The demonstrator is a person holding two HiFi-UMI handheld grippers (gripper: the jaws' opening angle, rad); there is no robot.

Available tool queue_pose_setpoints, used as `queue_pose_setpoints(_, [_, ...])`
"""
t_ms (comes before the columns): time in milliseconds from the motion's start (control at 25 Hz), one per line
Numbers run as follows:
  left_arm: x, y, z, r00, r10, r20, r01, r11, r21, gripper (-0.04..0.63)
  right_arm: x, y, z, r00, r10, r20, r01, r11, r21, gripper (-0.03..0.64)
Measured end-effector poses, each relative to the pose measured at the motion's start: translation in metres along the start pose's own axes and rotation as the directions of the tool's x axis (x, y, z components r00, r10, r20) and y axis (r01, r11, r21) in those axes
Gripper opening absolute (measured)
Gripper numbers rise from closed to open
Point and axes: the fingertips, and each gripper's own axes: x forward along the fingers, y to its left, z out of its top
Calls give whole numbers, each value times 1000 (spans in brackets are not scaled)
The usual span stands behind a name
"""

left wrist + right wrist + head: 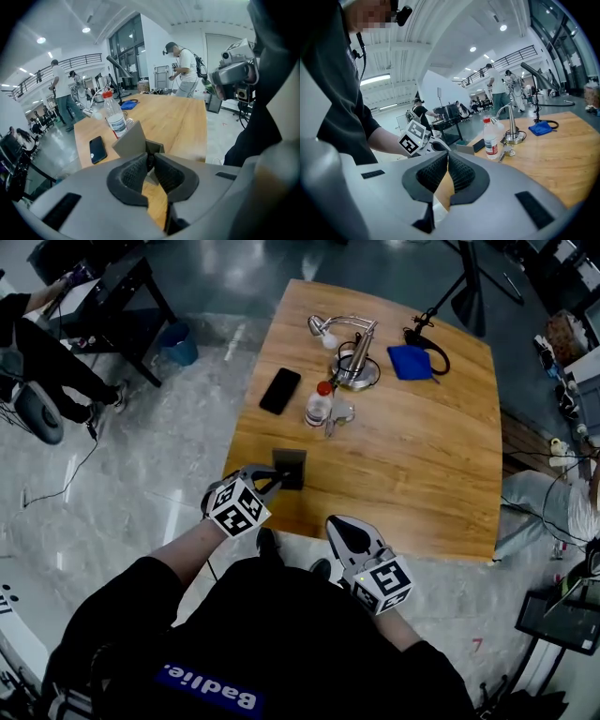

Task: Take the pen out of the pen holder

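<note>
Pen holder [292, 466] sits pinched by left gripper [150, 161] jaws, contents hidden.

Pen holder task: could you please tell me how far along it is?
Done: the left gripper is at the pen holder by the near edge of the table. In hand: its jaws are pinched on the holder's rim; no pen shows. Left: getting the pen out. The right gripper is shut and empty, off the table.

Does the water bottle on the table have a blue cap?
No, the bottle is topped with a red cap.
</note>
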Motion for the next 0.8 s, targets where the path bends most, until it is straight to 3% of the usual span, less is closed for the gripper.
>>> queue_pose_setpoints(600, [-81, -49, 57, 984, 130, 124, -126, 991, -40, 54, -22, 16, 3, 991, 133, 11, -132, 989, -71, 8])
queue_pose_setpoints(800, [-99, -79, 57, 977, 157, 145, -140, 983, -120, 54, -28, 27, 1, 984, 180, 1, -179, 979, -98, 8])
